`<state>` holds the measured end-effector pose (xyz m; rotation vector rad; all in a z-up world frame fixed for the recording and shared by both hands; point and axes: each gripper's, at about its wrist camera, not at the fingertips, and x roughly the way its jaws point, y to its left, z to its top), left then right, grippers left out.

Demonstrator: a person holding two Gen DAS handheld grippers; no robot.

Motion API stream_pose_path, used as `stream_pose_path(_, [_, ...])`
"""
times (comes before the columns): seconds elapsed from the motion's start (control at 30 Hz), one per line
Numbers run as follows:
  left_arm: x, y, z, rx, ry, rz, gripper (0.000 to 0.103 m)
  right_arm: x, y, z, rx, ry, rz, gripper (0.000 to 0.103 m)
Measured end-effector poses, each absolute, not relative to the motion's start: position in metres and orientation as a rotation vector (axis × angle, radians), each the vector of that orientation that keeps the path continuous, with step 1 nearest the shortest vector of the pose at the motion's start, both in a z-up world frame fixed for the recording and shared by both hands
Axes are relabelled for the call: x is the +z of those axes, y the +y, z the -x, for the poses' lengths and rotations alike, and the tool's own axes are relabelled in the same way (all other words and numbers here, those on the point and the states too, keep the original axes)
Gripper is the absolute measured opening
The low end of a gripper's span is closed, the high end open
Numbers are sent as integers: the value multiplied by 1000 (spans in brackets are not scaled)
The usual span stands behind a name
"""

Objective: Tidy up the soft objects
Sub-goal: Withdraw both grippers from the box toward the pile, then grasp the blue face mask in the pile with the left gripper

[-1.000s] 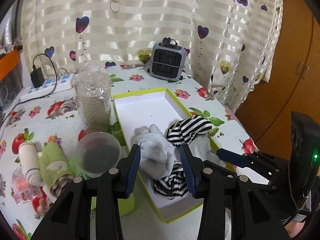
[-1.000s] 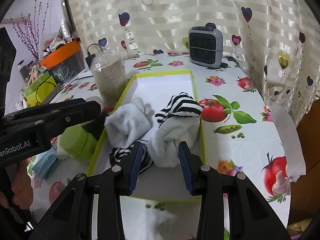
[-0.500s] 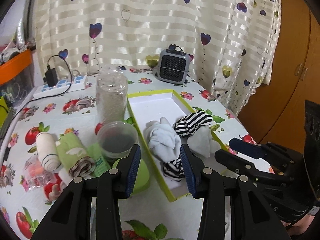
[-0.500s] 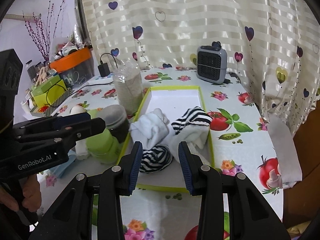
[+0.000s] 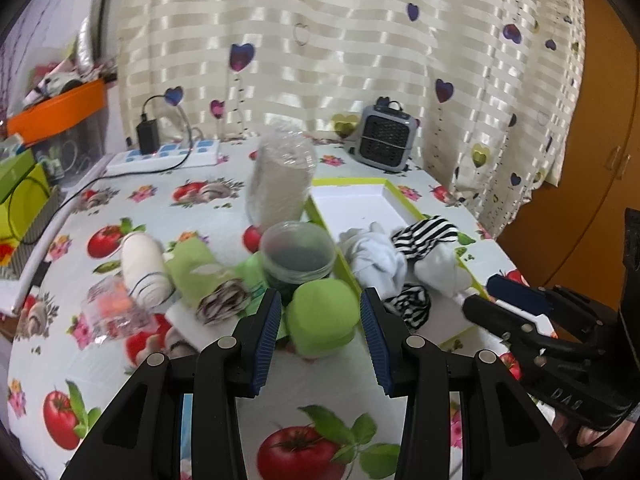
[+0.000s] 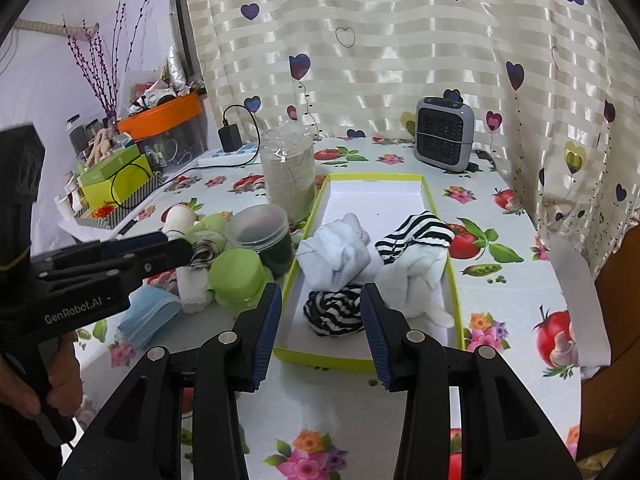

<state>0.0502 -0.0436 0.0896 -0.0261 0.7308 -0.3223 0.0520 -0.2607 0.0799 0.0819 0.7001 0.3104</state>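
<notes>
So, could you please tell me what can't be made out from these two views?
- Jar contents: left view, only a dark mass through cloudy plastic.
- Small clear packet: left view, blurred; contents unclear.
- Blue mask: right view, partly behind the left gripper.
- Box near wall: both views, cut by gripper fingers.
- Sock count in the box: the pieces overlap.

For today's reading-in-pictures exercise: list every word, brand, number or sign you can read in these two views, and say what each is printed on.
"GenRobot.AI": white lettering on the black left gripper body, right wrist view.
"DAS", perhaps: embossed on the black right gripper body, left wrist view; partly legible.
Green cardboard boxes by the orange-lidded bin: any print too small to read.
</notes>
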Motion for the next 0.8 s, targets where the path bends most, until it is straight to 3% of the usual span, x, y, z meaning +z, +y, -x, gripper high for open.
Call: stream_pose_path(0.8, [49, 54, -17, -95, 799, 89, 40, 80, -218, -24, 432, 685, -69, 42])
